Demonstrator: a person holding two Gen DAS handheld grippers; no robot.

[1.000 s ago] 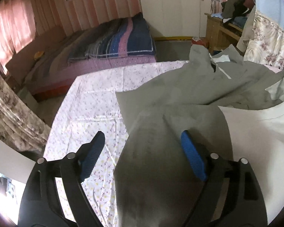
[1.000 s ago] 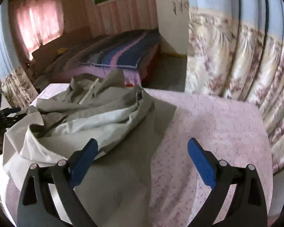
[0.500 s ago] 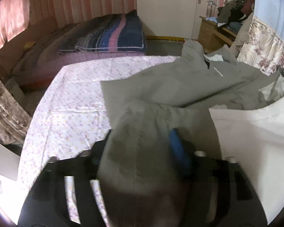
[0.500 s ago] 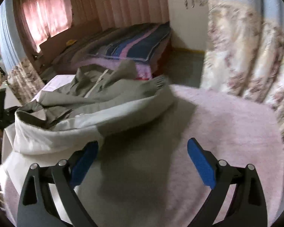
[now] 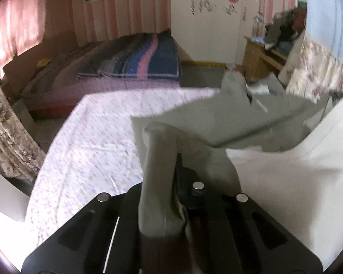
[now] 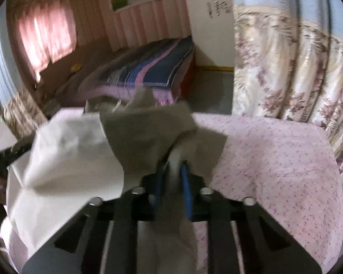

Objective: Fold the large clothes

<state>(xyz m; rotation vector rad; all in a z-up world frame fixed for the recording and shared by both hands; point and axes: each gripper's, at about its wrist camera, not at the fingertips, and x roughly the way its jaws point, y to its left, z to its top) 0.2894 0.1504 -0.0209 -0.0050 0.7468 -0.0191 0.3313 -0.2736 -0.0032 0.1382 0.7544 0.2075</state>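
A large grey-green garment with a pale cream lining lies bunched on the table with the pink flowered cloth. In the left wrist view my left gripper is shut on a fold of the garment's near edge; the cloth drapes over the jaws and hides the pads. In the right wrist view my right gripper is shut on the garment too, a pinch of grey cloth and cream lining rising between its blue fingers. The gripped cloth is lifted off the table cloth.
A bed with a striped blanket stands beyond the table. A flowered curtain hangs close on the right. A wooden cabinet piled with clothes sits at the back right. Another flowered drape hangs at the table's left edge.
Both grippers went from wide open to shut on the garment's near edge. The cloth now bunches up and rises between the jaws, and the lining has folded over toward the middle.
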